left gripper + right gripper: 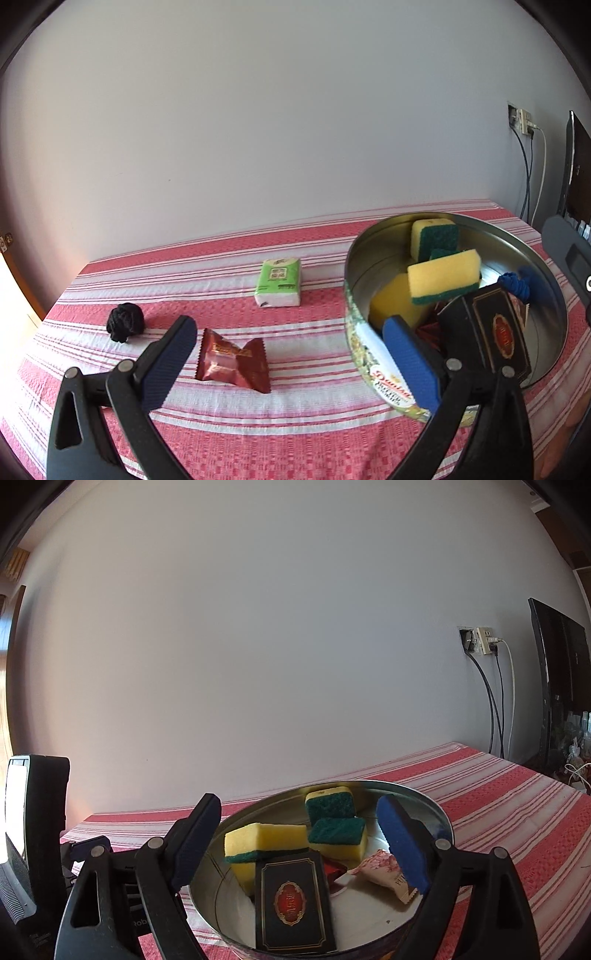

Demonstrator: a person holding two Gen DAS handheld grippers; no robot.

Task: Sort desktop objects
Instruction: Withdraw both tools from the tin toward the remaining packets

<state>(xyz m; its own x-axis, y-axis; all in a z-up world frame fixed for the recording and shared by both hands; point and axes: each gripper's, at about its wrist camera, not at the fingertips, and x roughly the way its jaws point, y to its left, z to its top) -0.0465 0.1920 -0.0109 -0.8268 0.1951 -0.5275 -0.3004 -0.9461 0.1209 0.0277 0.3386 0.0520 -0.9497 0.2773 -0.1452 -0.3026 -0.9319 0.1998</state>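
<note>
My left gripper (291, 354) hangs open low over the striped cloth. A dark red snack packet (232, 363) lies between its blue pads, nearer the left one, untouched. A black yarn-like ball (125, 326) and a green tissue pack (279, 282) lie farther out. At the right stands a round metal tin (384, 373) with yellow-green sponges (443, 280), a black box (491, 332) and a blue cord bundle (517, 284). My right gripper (299, 845) is open over the tin (214, 897). The black box (293, 904) leans inside below it, free of the pads, beside a pink packet (388, 875).
A pale wall closes off the table's far edge. A wall socket with cables (484, 642) and a dark screen (561, 686) stand at the far right. The left gripper's body (37, 830) sits close at the left of the right wrist view.
</note>
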